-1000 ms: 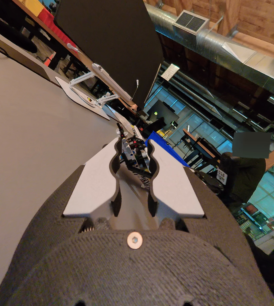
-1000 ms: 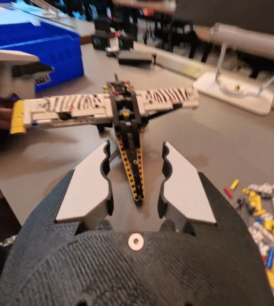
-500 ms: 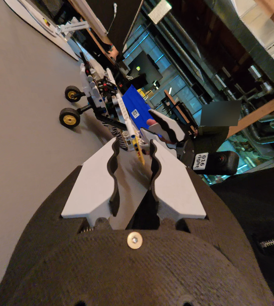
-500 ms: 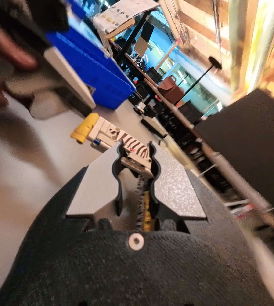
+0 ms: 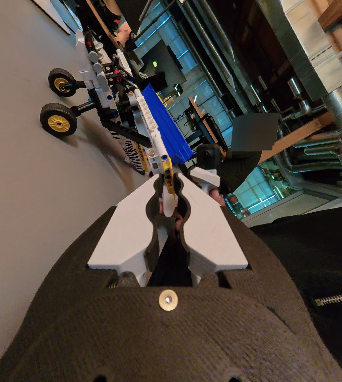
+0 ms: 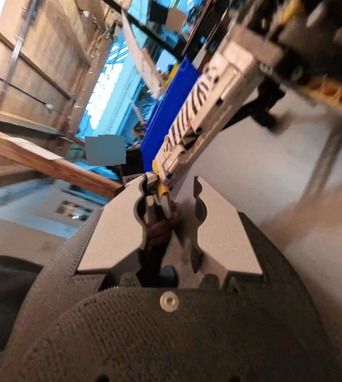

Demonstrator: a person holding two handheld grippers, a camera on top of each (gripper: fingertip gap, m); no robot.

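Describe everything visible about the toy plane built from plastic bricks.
The toy plane is plastic, white and black, with zebra-striped wing panels, yellow trim and two black wheels with yellow hubs standing on the grey table. The left gripper is closed on its yellow wingtip. The right gripper, open, is near that wingtip.

Left gripper (image 5: 168,182) fingers (image 5: 195,208) clamping toy plane's yellow wingtip (image 5: 169,175), grey table (image 5: 21,186)

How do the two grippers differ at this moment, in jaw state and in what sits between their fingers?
The left gripper is nearly closed, its pads pinching the yellow wingtip of the brick-built plane. The right gripper stands wide open and grips nothing; the left gripper's fingers and the wingtip lie inside its gap, beside its left finger. Both point at that same wing end, above the grey table.
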